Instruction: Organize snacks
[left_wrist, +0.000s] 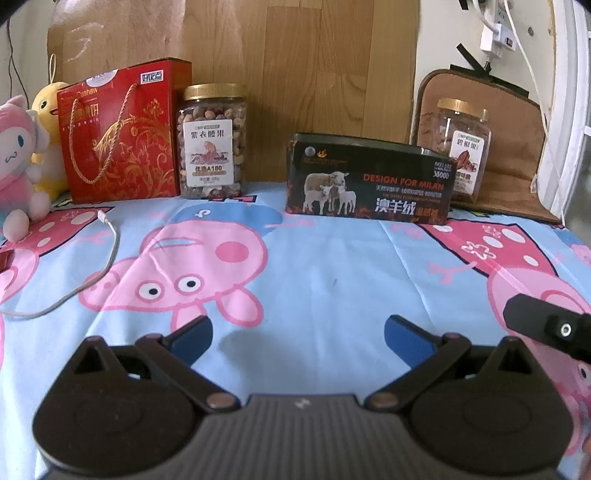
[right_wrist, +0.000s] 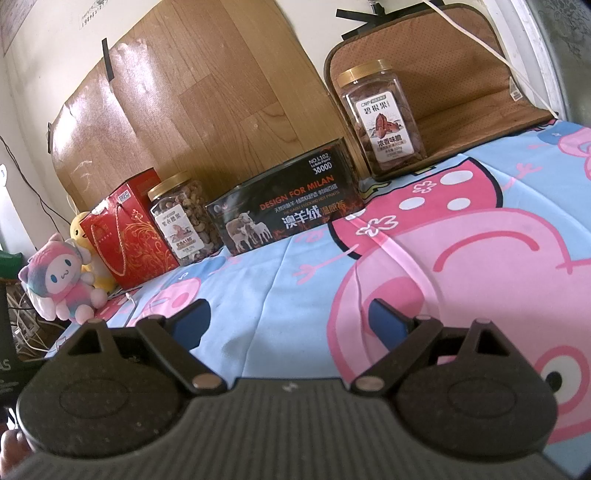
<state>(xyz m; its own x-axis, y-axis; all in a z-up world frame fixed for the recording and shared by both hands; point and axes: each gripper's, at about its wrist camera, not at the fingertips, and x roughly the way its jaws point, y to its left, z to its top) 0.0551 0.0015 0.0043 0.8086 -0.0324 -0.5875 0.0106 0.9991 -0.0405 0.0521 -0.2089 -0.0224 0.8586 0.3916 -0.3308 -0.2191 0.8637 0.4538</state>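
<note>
Along the back of the bedsheet (left_wrist: 325, 266), left to right: gift box (left_wrist: 122, 133), cashew jar (left_wrist: 212, 142), tin (left_wrist: 369, 181), pecan jar (left_wrist: 461, 147).

Two lidded nut jars (left_wrist: 213, 142) (left_wrist: 462, 147) upright, well apart, seemingly sealed.

Clear plastic jars (left_wrist: 213, 142) carry gold lids. The black box (left_wrist: 369, 181) looks glossy, the red bag (left_wrist: 122, 133) glossy card. The sheet (left_wrist: 314, 258) is matt cloth; the wood-grain panel (left_wrist: 295, 66) smooth; fingers (left_wrist: 194, 338) matt blue.
</note>
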